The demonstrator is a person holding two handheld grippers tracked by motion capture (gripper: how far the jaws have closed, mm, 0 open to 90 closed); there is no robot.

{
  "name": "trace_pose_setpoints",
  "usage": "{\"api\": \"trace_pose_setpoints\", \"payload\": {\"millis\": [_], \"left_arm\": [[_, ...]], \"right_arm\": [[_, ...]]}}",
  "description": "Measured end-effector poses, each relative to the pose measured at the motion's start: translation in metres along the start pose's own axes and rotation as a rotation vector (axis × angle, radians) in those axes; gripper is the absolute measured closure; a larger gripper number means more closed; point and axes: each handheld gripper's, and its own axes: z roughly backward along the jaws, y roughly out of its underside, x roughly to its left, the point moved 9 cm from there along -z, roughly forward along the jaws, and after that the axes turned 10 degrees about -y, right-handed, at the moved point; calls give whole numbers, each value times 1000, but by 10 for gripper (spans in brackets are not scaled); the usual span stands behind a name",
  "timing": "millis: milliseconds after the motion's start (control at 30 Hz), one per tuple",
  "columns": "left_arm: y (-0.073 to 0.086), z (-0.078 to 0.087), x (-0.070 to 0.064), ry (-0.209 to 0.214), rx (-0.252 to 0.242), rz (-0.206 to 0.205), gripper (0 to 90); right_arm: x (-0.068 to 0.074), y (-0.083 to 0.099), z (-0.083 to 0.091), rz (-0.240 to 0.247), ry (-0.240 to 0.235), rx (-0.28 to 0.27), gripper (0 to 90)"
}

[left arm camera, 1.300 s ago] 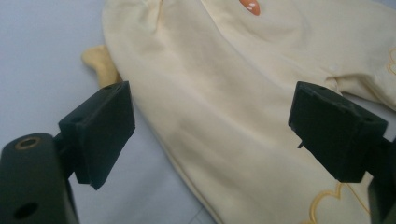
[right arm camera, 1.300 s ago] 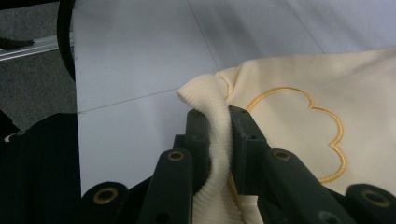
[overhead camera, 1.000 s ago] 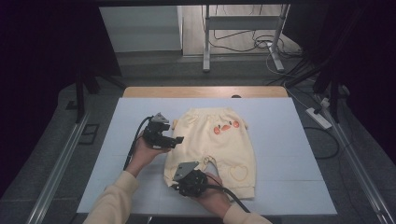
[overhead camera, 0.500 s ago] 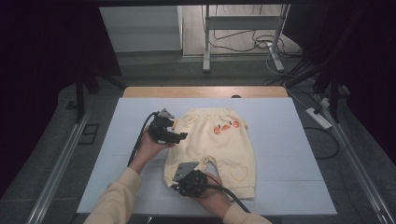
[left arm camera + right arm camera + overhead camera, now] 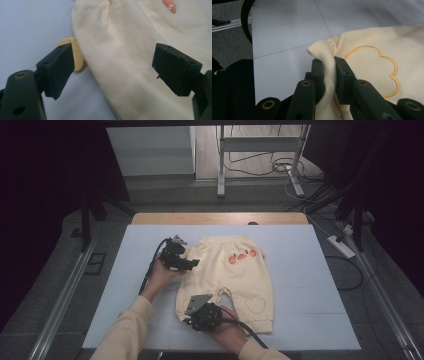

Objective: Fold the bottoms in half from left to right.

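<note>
Pale yellow child's trousers [image 5: 235,275] lie flat on the light blue table mat [image 5: 300,270], waistband away from me, with orange patches near the top and a heart outline on each leg. My left gripper [image 5: 187,264] hovers open at the garment's upper left edge; in the left gripper view the cream fabric [image 5: 125,65] lies between its wide jaws. My right gripper [image 5: 192,316] is shut on the ribbed cuff [image 5: 327,72] of the left leg, near the front edge, beside an embroidered outline [image 5: 374,67].
The mat covers a wooden table [image 5: 220,217]. Beyond it stand a metal stand [image 5: 260,155] and floor cables [image 5: 280,167]. A power strip [image 5: 341,246] lies on the floor to the right. Metal rails [image 5: 60,300] run along both sides.
My left gripper has moved up and to the right, from the mat beside the trousers to their upper left edge. The right gripper has stayed shut on the cuff.
</note>
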Motion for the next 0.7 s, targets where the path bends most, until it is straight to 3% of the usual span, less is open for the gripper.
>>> {"api": "trace_pose_setpoints", "payload": {"millis": [267, 700], "left_arm": [[7, -13, 9, 4, 31, 30, 184], [13, -27, 6, 7, 73, 20, 198]], "right_arm": [[0, 0, 2, 3, 0, -5, 783], [0, 2, 0, 4, 0, 2, 782]]}}
